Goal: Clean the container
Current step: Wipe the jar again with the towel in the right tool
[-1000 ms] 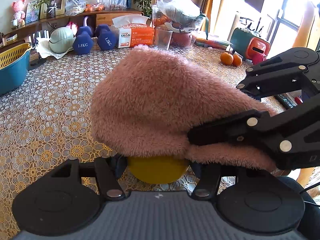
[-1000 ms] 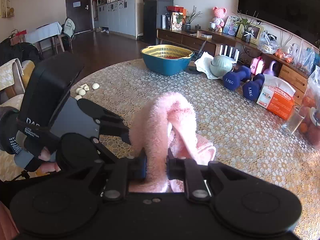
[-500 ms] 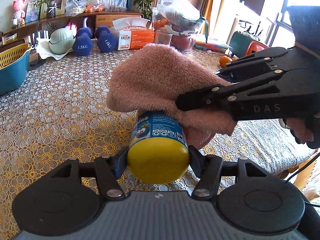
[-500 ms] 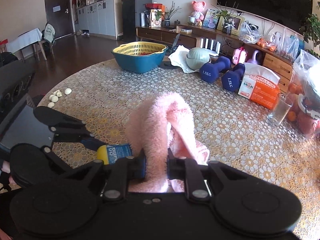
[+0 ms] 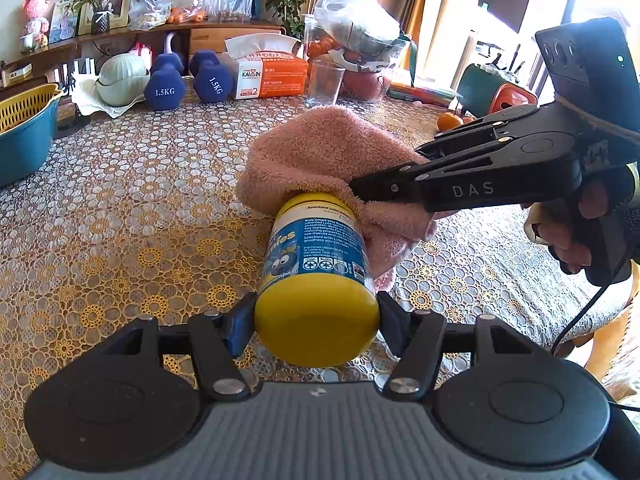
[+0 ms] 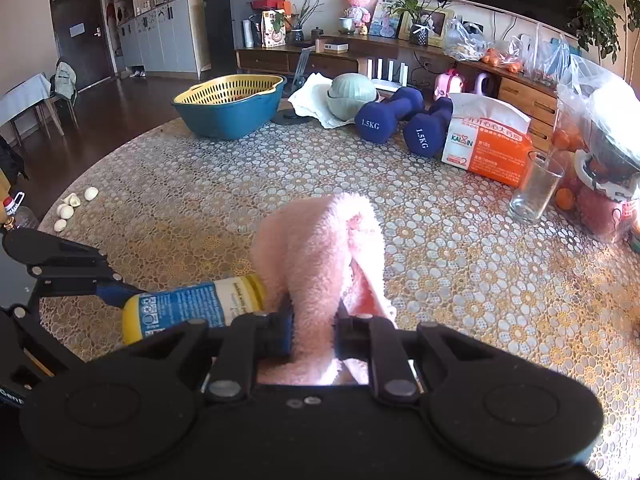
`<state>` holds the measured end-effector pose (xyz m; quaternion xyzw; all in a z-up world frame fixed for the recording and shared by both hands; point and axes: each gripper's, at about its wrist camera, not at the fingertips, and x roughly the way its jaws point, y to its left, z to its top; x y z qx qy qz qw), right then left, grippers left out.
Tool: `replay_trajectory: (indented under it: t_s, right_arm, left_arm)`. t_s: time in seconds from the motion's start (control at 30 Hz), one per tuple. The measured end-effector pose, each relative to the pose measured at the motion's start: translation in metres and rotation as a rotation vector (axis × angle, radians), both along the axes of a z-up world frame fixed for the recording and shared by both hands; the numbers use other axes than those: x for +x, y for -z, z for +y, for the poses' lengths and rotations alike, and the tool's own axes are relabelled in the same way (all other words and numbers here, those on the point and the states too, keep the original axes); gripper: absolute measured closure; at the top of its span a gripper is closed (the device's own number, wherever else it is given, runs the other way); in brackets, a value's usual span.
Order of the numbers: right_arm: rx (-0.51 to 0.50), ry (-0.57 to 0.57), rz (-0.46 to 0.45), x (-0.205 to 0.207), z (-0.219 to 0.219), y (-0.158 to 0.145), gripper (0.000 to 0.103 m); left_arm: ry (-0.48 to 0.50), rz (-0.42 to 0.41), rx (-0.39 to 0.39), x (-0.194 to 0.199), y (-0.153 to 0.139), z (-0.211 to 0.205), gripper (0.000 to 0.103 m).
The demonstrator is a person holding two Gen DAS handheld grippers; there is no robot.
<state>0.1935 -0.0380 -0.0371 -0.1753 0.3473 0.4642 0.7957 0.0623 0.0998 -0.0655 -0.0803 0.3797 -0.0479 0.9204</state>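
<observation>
A yellow bottle with a blue label [image 5: 316, 276] lies on its side, held above the table with my left gripper [image 5: 316, 320] shut on its yellow base. The same bottle [image 6: 188, 308] shows at the lower left of the right wrist view. A fluffy pink towel [image 5: 324, 160] covers the bottle's far end. My right gripper [image 6: 314, 324] is shut on that pink towel [image 6: 320, 252], which bunches up between its fingers. In the left wrist view the right gripper [image 5: 360, 190] reaches in from the right, held by a person's hand [image 5: 576, 236].
A lace-patterned tablecloth [image 5: 120, 208] covers the table. At the back stand two blue dumbbells [image 5: 188, 80], an orange tissue pack [image 5: 268, 74], a clear glass [image 5: 324, 82], a green bowl [image 5: 120, 76] and a teal basin with a yellow strainer [image 6: 228, 104]. Garlic cloves [image 6: 72, 204] lie near the left edge.
The towel has slid along the bottle toward its far end, uncovering the blue label and yellow base. The right gripper has drawn away from the left one, both still shut.
</observation>
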Motion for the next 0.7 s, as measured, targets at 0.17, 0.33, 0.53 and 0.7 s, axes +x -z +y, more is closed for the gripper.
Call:
replay_trajectory:
  t_s: [0.17, 0.33, 0.53, 0.7]
  right_arm:
    - [-0.037, 0.010, 0.010, 0.005, 0.004, 0.011, 0.086]
    - [-0.067, -0.004, -0.014, 0.000, 0.010, 0.020, 0.086]
    - [-0.100, -0.022, -0.072, -0.010, 0.012, 0.021, 0.088]
    - [-0.021, 0.011, -0.093, -0.012, -0.008, -0.007, 0.088]
  left_arm:
    - [-0.003, 0.014, 0.001, -0.002, 0.004, 0.001, 0.041]
    - [-0.006, 0.025, 0.003, -0.002, 0.007, 0.002, 0.041]
    - [-0.011, 0.026, 0.003, -0.004, 0.008, 0.002, 0.041]
    - [-0.007, 0.023, 0.011, -0.003, 0.007, 0.001, 0.041]
